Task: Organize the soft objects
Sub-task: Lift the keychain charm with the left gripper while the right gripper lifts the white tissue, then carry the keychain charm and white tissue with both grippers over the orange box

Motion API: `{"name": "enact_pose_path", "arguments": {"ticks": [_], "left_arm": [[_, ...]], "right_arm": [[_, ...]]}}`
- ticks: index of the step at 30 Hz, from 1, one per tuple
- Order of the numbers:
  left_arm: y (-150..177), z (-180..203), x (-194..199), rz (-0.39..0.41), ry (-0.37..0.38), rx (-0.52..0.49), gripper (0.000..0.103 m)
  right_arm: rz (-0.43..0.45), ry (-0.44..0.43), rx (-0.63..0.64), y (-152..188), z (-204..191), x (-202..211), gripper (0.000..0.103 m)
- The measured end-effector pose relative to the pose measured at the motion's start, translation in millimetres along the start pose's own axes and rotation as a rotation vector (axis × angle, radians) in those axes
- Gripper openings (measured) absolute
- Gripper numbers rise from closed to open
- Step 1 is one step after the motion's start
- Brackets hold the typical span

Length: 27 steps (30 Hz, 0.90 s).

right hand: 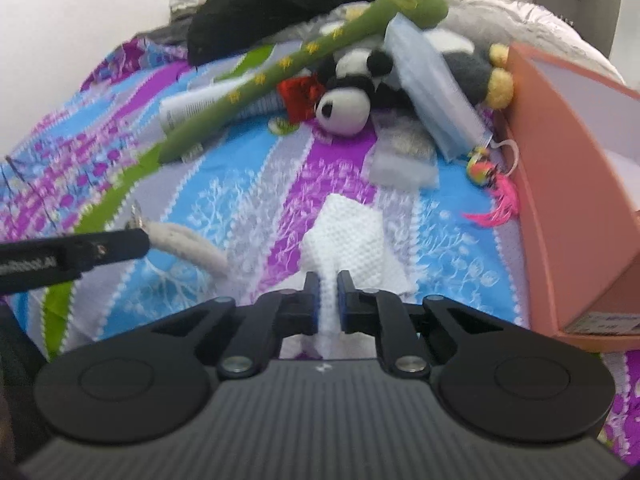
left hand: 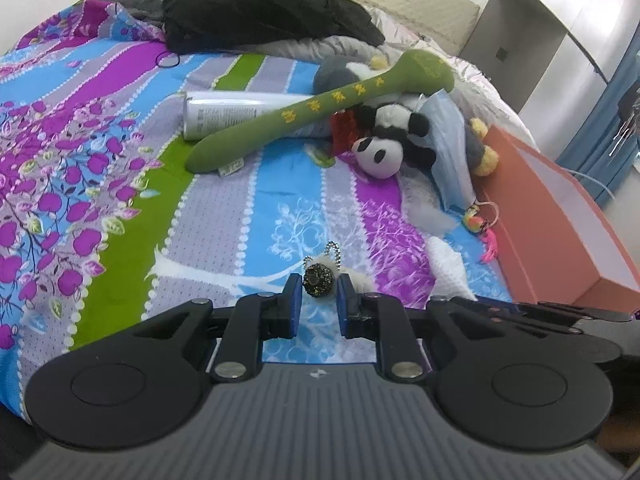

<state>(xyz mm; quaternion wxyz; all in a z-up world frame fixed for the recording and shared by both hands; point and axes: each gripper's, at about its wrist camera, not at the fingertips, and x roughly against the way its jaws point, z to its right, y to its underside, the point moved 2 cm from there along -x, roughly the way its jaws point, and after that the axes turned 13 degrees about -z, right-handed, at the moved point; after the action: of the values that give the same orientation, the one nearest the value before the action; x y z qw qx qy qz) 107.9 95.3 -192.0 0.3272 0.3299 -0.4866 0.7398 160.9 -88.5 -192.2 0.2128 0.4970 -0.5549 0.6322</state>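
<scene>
Both jaws are clamped: right gripper point(right hand: 328, 286) pinches the white knitted cloth point(right hand: 352, 232) lying straight ahead on the bedspread point(right hand: 248, 184), left gripper point(left hand: 318, 286) grips a small fluffy keychain charm point(left hand: 316, 278) (orange box point(right hand: 568, 184) sits nearer the right hand).

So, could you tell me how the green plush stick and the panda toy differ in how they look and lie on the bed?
The green plush stick is long and thin, one colour with yellow marks; the panda toy is short, rounded, black and white. The stick lies slanted, propped over a white can and the toy pile; the panda lies on its side beneath the stick's thick end, partly under a blue face mask. Both are soft, and neither gripper holds them.
</scene>
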Motion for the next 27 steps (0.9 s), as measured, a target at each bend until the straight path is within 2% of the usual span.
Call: {"name": "enact_pose_path", "arguments": {"ticks": [4,14,21,27], "left_arm": [[-11.6,9.1,11.3,0.01,0.018,-0.023,0.021],[-50.6,57.0,46.8,0.074,0.092,-0.109,0.021],[-89.0,103.8,65.3,0.137,0.171,-0.171,0.021],[-123.8,163.1,74.7,0.188,0.238,-0.285,0.021]], "right_arm": [[0.049,-0.039,-0.027,-7.9,4.9,24.9,0.013],[0.197,-0.053,-0.067,-29.2,20.1,95.1,0.013],[0.32,-0.011,-0.084,-47.9,40.7,139.7,0.013],[0.423,0.065,-0.099,-67.8,65.3,173.9,0.013]]}}
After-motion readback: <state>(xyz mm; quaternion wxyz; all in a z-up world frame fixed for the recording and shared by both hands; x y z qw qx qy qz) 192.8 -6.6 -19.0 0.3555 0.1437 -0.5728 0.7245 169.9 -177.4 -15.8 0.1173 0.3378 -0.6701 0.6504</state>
